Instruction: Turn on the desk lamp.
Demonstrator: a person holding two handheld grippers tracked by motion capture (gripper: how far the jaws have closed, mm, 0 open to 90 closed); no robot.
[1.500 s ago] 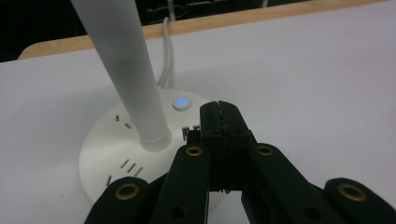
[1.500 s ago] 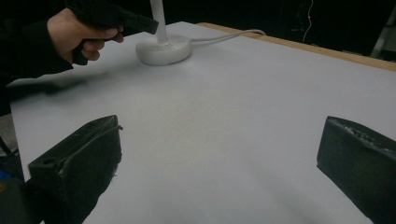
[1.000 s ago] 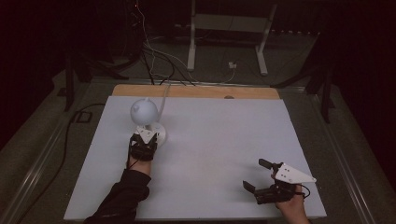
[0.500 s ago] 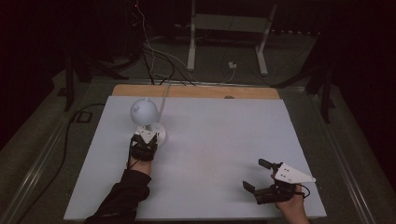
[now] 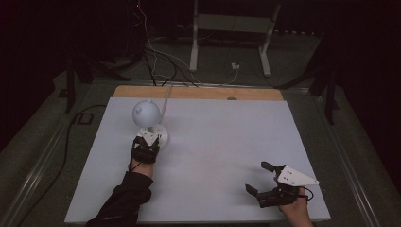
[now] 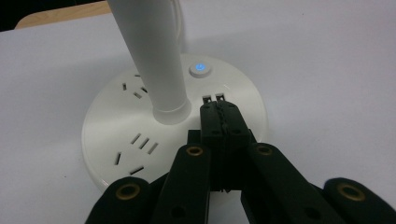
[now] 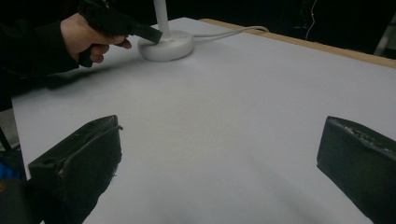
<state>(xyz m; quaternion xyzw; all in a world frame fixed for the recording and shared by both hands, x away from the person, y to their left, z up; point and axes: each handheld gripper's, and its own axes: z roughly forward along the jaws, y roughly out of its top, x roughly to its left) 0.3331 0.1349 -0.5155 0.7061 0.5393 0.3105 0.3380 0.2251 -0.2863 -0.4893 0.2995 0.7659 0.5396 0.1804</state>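
Observation:
A white desk lamp stands at the left of the white table top [image 5: 227, 137], with a round head [image 5: 145, 113] and a round base [image 5: 160, 135]. In the left gripper view the base [image 6: 116, 126] carries socket slots, two USB ports [image 6: 212, 98] and a button [image 6: 200, 69] lit blue beside the stem [image 6: 154, 56]. My left gripper [image 6: 219, 111] is shut with nothing in it, its tips resting on the base just short of the USB ports. My right gripper [image 5: 256, 177] stands open over bare table at the front right, its fingers [image 7: 84, 149] wide apart.
The lamp's white cable [image 7: 224, 32] runs from the base to the table's back edge, where a wooden strip [image 5: 198, 93] shows. Beyond it, on the dark floor, lie loose cables [image 5: 156, 56] and a metal stand [image 5: 231, 28].

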